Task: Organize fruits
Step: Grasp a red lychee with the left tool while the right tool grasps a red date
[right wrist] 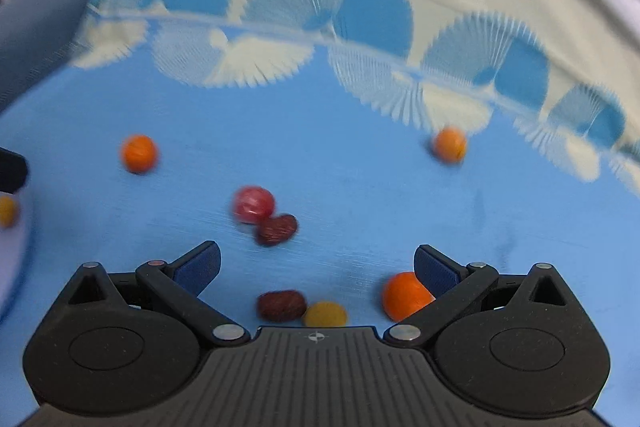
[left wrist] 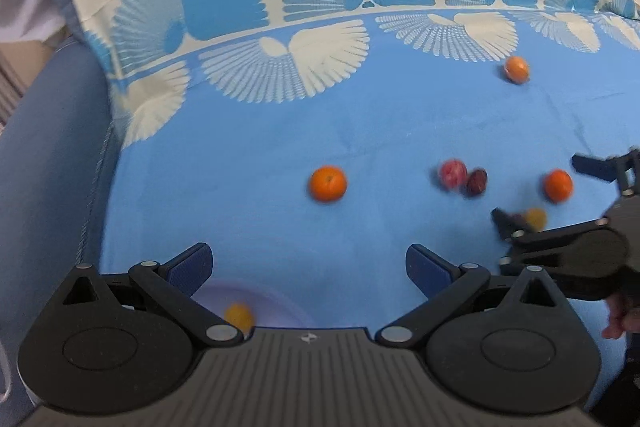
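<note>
Both grippers spread wide over a blue cloth strewn with fruit

The left gripper (left wrist: pixel 308 263) holds nothing, its blue pads far apart; a round orange tangerine (left wrist: pixel 328 183) lies ahead of it on the light-blue cloth with cream fan border (left wrist: pixel 248 131), well apart from the fingertips, and a pale lilac plate (left wrist: pixel 256 301) holding a small yellow fruit (left wrist: pixel 239 315) sits under its left finger. The right gripper (right wrist: pixel 316 263) is likewise parted and holds nothing: a dark red wrinkled date (right wrist: pixel 281 305) and a yellow oval fruit (right wrist: pixel 325 314) lie touching between its fingers, close to its body, and an orange tangerine beside the right finger (right wrist: pixel 404 295) shows just inside that pad. Ahead, a pink-red round fruit (right wrist: pixel 254 205) touches a second dark date (right wrist: pixel 277 229); a small far orange fruit (right wrist: pixel 450 144) lies near the cloth's patterned border
</note>
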A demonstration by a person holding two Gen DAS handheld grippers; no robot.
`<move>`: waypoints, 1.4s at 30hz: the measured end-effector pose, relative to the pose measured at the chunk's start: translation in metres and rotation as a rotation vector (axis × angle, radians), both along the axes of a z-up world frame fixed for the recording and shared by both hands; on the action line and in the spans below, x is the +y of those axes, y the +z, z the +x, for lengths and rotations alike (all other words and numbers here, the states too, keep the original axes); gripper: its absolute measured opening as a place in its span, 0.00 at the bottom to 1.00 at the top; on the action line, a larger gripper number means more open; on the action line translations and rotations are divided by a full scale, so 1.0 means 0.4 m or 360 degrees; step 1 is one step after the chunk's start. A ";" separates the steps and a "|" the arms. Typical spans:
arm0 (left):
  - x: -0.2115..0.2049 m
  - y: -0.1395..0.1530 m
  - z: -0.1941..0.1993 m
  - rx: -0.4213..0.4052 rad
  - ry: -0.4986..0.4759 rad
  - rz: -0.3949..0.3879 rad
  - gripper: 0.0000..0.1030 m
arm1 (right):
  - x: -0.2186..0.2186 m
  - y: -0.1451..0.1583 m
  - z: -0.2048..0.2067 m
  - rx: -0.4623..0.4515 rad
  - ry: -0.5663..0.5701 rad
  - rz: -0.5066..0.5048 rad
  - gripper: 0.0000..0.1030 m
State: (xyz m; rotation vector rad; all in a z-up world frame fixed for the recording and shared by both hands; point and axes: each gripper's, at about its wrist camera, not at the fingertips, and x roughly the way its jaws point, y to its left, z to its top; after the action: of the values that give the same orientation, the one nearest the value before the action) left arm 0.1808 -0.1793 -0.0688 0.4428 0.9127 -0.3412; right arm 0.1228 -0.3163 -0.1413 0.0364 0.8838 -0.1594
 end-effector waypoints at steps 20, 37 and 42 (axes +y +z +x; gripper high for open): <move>-0.281 -0.250 0.157 0.0172 -0.0298 -0.0043 1.00 | -0.235 -0.168 0.108 0.0051 -0.0189 0.0224 0.47; -0.247 -0.194 0.180 0.0319 -0.0261 -0.0369 0.30 | -0.223 -0.131 0.141 -0.0020 -0.0096 0.0073 0.20; -0.172 -0.083 0.119 0.0208 -0.0256 -0.0438 0.30 | -0.179 0.018 0.007 -0.0234 -0.0191 0.0125 0.21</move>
State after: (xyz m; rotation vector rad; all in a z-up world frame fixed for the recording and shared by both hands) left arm 0.2285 -0.2480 -0.1020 0.2419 0.9431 -0.6405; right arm 0.1257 -0.3880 -0.1341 0.1727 0.7413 -0.2308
